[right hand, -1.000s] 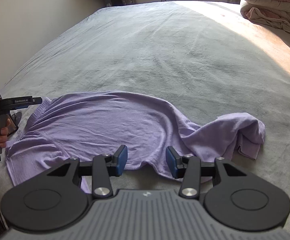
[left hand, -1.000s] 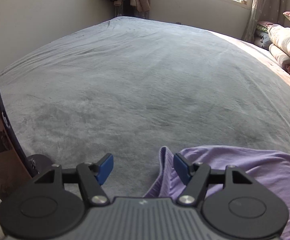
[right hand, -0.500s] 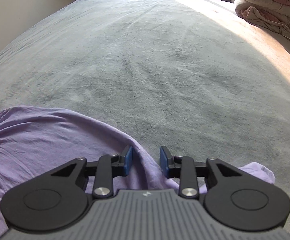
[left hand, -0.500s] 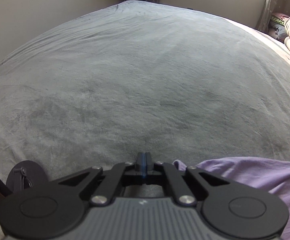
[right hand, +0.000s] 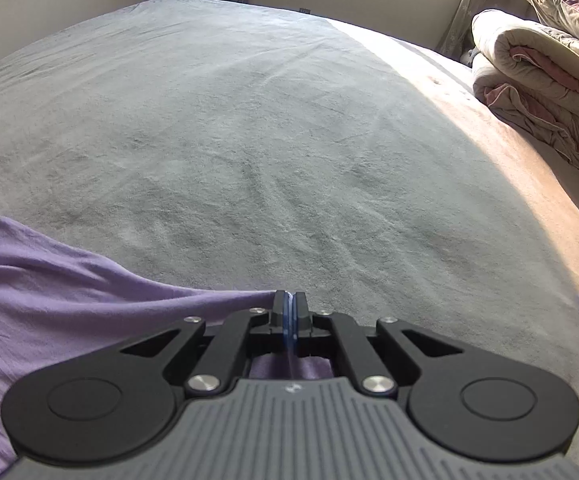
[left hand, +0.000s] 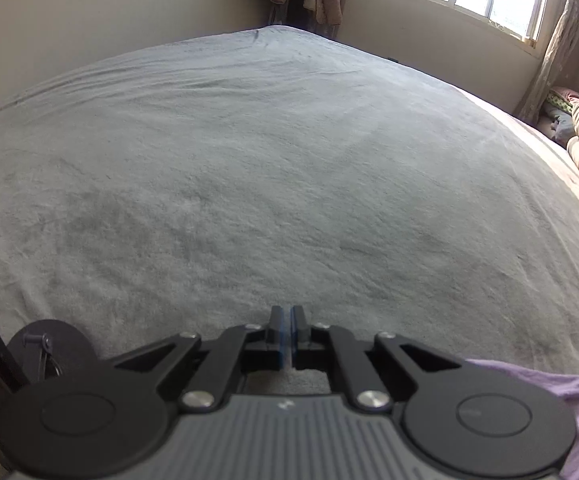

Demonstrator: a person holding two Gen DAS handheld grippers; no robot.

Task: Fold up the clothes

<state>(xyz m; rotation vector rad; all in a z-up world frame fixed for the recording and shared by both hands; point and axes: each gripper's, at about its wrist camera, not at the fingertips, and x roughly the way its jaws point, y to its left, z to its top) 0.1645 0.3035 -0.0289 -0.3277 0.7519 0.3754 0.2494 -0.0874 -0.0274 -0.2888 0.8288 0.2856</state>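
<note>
- Purple garment (right hand: 61,292) lies on the grey bed cover (right hand: 289,140), bunched at the near edge. Right view shows it spreading left of the tool, with a taut ridge of cloth running up to the pads. Left view catches only a corner of it, low right (left hand: 569,392).
- Right gripper (right hand: 290,316): jaws together, clamped on a fold of the garment. Cloth also shows under the linkage.
- Left gripper (left hand: 288,336): jaws together. Whether cloth sits between the pads cannot be told; only grey cover shows around and below them, and the purple sits off to the right.
- Risk 1: if the left side holds nothing, a lift comes from one point only. The garment would hang from the right and twist, giving no straight edge to fold on.
- Risk 2: the right grip looks to be on a gathered ridge, not a clean hem. The pinch may take several layers or only a sliver; a pull could slip it out or drag a crease into the fold.
- Risk 3: the plush cover grabs cloth. Dragging instead of lifting would bunch the underside.
- Risk 4: most of the garment is out of both views, so a snag or a folded-under sleeve would go unseen.
- Rolled quilts (right hand: 541,88) at far right are well clear.
</note>
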